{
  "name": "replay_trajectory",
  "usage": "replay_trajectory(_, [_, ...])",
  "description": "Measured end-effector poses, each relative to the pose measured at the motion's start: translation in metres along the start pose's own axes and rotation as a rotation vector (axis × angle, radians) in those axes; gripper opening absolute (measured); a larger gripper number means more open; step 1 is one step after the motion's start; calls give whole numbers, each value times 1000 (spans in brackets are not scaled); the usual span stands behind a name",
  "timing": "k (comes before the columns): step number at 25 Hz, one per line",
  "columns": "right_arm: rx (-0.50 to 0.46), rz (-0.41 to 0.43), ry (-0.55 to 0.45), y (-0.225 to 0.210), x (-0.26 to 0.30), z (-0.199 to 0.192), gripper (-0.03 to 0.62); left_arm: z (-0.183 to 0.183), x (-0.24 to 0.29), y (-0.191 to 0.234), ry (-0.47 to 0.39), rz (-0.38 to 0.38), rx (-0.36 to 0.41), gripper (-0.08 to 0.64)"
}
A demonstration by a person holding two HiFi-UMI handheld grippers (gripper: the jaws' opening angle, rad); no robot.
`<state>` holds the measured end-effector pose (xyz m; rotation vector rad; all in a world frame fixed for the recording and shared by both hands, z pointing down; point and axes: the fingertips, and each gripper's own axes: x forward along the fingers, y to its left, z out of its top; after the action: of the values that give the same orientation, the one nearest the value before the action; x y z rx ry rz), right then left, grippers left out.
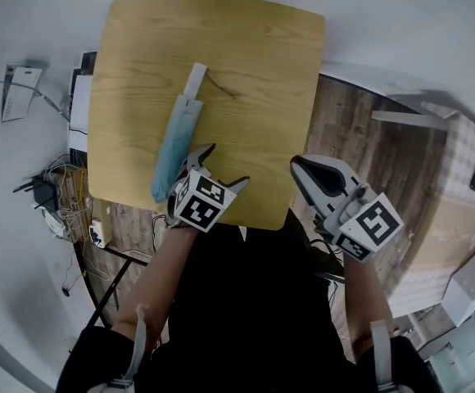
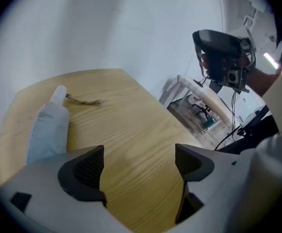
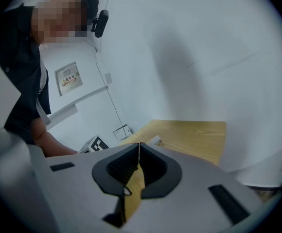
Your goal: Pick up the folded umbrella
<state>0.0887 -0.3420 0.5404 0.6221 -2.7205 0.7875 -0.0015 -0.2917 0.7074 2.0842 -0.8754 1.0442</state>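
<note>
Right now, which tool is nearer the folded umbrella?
Left. The left tool is open beside the umbrella, at its near end; the right tool, shut, hangs by the table edge.

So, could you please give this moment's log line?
left hand-held gripper: open, empty | right hand-held gripper: shut | umbrella: on table

The near end of the folded umbrella (image 2: 46, 130) lay hidden behind the left gripper (image 2: 138, 161), and the dark strand (image 2: 82, 101) by its tip was too small to identify.
</note>
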Motion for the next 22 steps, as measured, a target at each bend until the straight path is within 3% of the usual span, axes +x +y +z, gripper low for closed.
replay_trajectory(7, [17,-16,9,-13,-19,-11,20,-13,29,-7,83,45,76,449])
replay_trajectory(22, [-11,4,22,-7,-28,-21,20,-17,25,-10,74,81,50,449])
